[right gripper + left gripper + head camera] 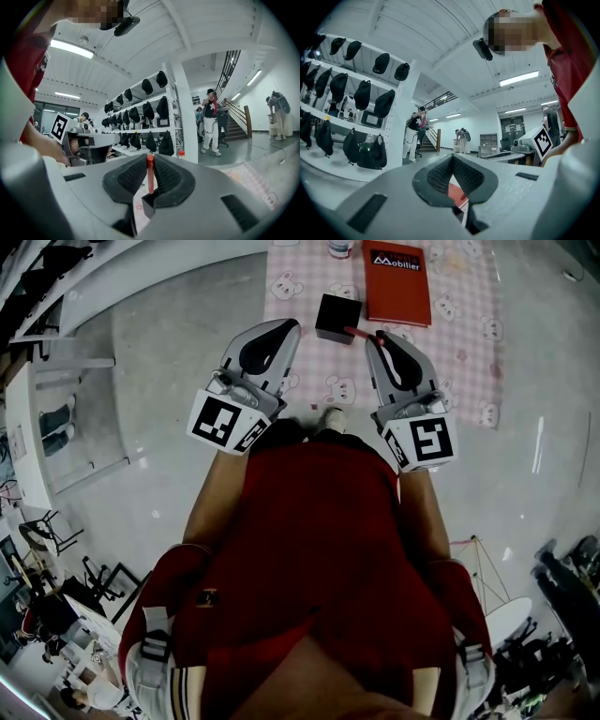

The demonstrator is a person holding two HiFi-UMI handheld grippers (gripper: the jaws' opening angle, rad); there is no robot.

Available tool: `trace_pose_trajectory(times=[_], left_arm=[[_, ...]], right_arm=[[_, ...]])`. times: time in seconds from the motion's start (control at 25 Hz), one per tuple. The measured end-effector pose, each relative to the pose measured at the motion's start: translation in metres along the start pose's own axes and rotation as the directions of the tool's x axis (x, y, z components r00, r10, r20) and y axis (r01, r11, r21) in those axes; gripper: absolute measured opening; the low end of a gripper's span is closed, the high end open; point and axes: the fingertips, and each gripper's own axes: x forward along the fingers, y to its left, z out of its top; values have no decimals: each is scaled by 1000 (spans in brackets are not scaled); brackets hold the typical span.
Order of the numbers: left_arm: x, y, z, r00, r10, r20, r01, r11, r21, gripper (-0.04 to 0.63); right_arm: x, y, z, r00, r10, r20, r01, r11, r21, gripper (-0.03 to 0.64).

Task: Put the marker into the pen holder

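A thin red marker [362, 334] is clamped between the pads of my right gripper [378, 337]. It sticks out leftward, toward the black square pen holder [337, 317] on the pink checked tablecloth [309, 282]. In the right gripper view the marker [150, 174] stands upright between the jaws of the right gripper [150, 161]. Its lower end is at the pen holder [149, 205]; I cannot tell whether it is inside. My left gripper [289, 327] hovers just left of the holder. The tips of the left gripper [452, 158] touch, with nothing between them.
A red notebook [397, 282] lies behind the holder, and a bottle [339, 247] stands at the cloth's far edge. The person's shoe [333, 418] is at the table's near edge. Shelves of black bags [140, 115] and people [211, 122] stand further off.
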Motion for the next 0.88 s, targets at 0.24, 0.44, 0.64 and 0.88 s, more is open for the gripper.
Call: trace_pose_trajectory(times=[0.24,0.44,0.64,0.88], left_arm=[[0,7,6,999,-39,15,39,999,-10,8],[2,19,10,997,-71,23,71,997,-5,7],[0,24,15,995,-100,27,100,995,-4,7],[2,26,14,992,-124,33,125,992,-3,7]], right_arm=[[5,5,8,999,-36,-6,36,999,-14,44],[11,7,9,997,-71,-8,71,997,-12,44],[19,13,15,996,-92,-5,92,996,-21,44],[24,13,14,994,-106,-6,106,994,-30,44]])
